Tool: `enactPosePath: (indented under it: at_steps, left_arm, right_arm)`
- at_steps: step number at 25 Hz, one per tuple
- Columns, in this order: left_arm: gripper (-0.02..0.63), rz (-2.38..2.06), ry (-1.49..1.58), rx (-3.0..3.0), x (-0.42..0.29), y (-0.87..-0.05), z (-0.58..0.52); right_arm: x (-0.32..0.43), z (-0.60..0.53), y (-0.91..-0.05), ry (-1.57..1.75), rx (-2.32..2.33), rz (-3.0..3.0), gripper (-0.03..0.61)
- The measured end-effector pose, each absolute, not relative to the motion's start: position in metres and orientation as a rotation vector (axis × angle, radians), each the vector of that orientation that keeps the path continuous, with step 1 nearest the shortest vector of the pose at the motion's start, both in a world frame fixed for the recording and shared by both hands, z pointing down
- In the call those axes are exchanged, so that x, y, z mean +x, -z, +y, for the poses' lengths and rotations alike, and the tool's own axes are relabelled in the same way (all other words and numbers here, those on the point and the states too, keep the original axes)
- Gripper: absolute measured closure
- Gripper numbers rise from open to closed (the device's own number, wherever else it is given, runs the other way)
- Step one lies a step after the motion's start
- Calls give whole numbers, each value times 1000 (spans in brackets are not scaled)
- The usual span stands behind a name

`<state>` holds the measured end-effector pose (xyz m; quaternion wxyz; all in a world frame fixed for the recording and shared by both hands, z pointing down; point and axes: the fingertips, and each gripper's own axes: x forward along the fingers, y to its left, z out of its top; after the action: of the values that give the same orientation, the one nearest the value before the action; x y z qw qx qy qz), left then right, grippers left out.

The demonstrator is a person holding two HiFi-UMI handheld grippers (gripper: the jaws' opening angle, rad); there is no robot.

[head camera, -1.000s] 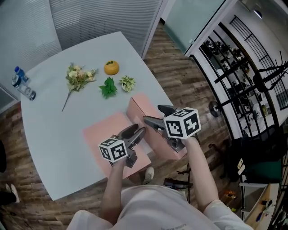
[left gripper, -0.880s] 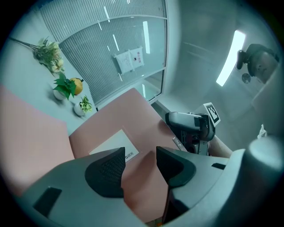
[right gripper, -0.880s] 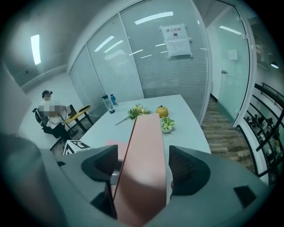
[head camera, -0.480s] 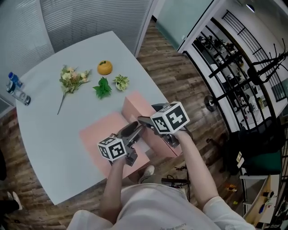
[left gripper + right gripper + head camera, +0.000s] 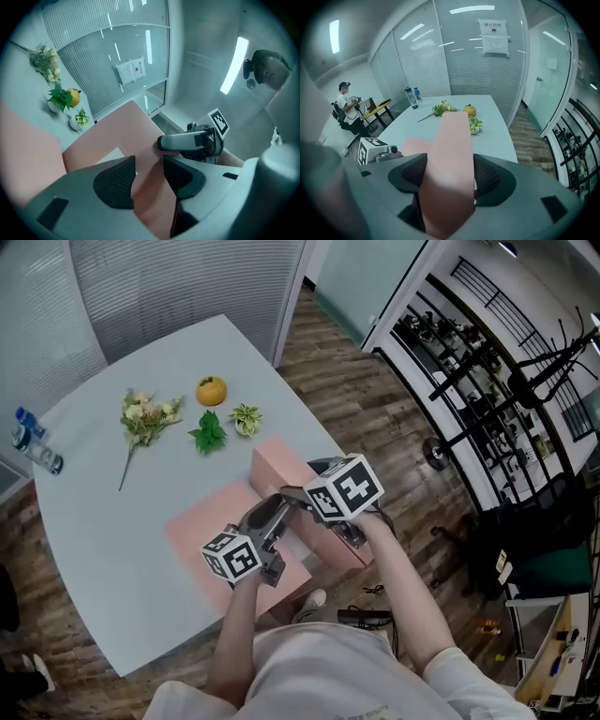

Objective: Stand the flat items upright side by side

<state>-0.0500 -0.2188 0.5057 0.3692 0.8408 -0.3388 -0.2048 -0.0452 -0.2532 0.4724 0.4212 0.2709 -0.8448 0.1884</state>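
Note:
Two flat pink boxes are on the pale table (image 5: 112, 521). One pink box (image 5: 202, 526) lies flat near the front edge. The other pink box (image 5: 272, 465) stands on its edge to the right of it. My right gripper (image 5: 305, 479) reaches over the standing box, which fills the gap between its pads in the right gripper view (image 5: 449, 173): it is shut on it. My left gripper (image 5: 281, 507) points at the standing box's left face from above the flat one. Its jaws are closing, pink showing in the gap (image 5: 149, 176), with no clear press of the pads.
Toward the far side of the table lie a flower bunch (image 5: 141, 413), an orange ball (image 5: 211, 390), a green leaf sprig (image 5: 208, 434) and a small potted plant (image 5: 246, 418). A water bottle (image 5: 33, 446) lies at the left edge. The table's right edge drops to wood floor.
The right gripper has come down and left onto the standing box, close to the left gripper's tips. The left gripper has barely shifted. Both boxes stay where they were.

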Motion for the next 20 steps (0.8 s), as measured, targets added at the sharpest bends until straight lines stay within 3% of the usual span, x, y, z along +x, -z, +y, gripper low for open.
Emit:
enactPosePath:
  at_steps: [20]
  left_arm:
    - [399, -884, 448, 2219, -40, -493, -221]
  right_arm:
    - [-29, -252, -457, -464, 810, -2174, 267]
